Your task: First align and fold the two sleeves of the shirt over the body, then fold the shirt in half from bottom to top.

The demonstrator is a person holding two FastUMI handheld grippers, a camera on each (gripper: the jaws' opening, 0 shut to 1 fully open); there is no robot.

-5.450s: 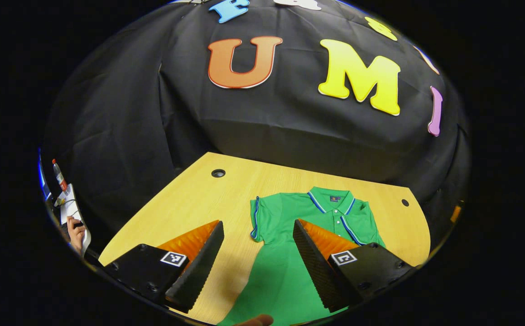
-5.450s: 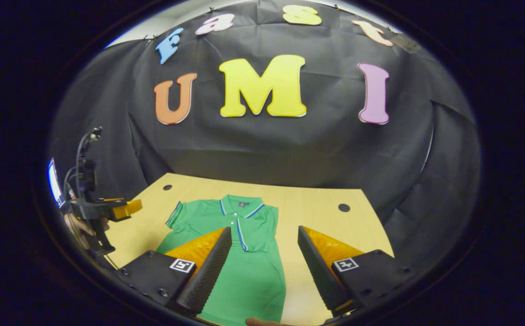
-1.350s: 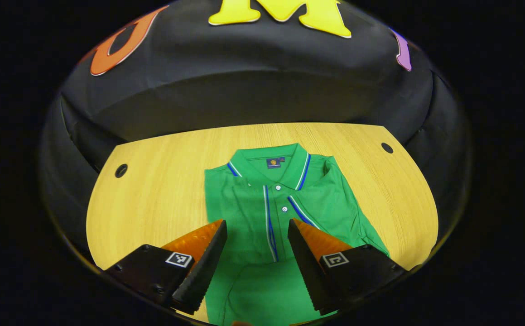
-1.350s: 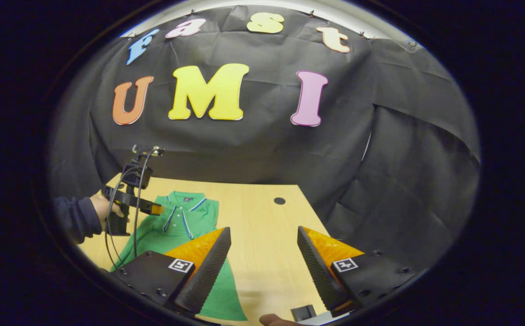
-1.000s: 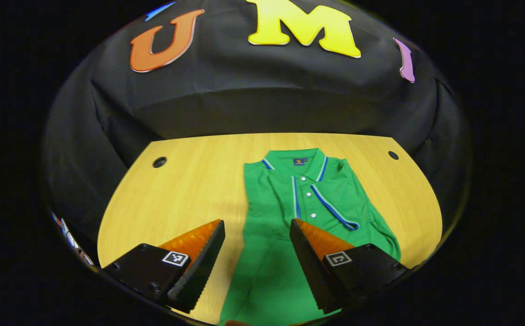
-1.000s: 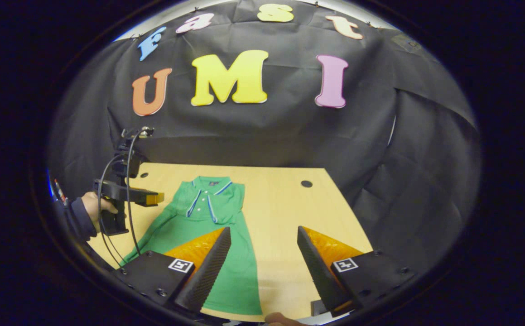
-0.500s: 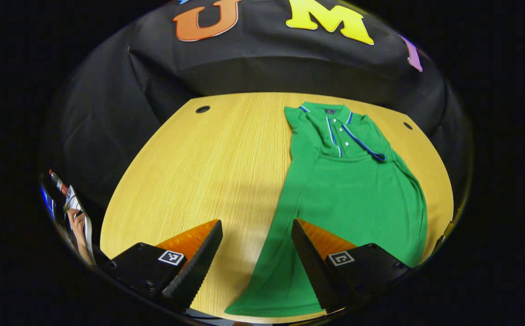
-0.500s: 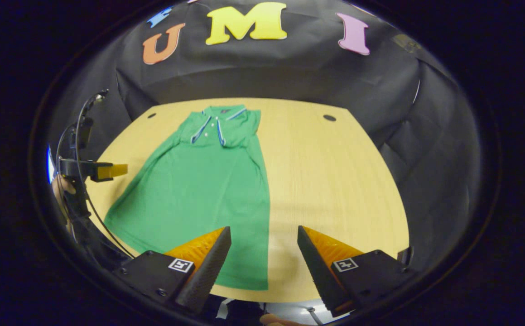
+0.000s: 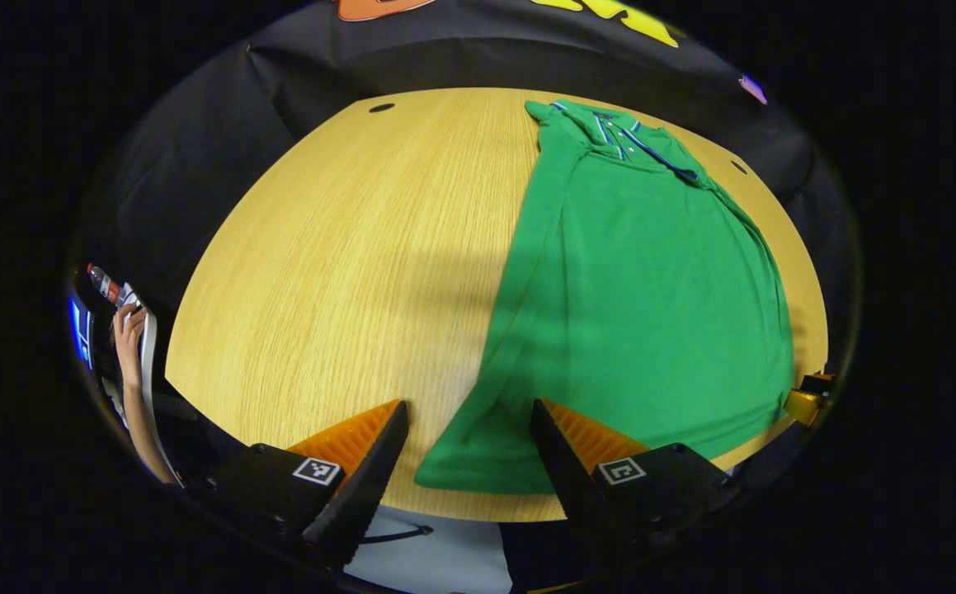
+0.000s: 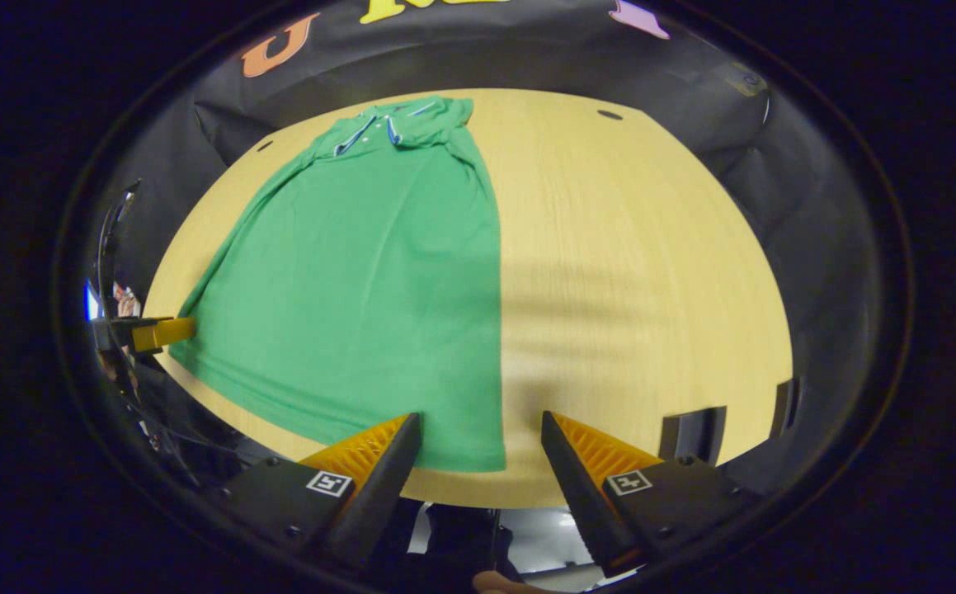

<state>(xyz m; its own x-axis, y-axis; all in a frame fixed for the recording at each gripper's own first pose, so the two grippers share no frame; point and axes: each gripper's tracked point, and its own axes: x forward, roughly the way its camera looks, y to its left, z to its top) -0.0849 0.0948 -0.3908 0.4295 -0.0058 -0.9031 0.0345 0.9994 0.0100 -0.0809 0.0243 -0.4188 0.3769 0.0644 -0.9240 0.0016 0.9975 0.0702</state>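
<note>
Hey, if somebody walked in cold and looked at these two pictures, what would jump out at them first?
The bright green shirt, lying lengthwise on the pale wooden table with its collar at the far end and both sleeves folded in. Next, the open left gripper and right gripper, each poised at a near bottom corner of the shirt, holding nothing.

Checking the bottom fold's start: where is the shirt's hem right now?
The hem lies flat by the table's near edge, its corners just ahead of the open left gripper and right gripper.
</note>
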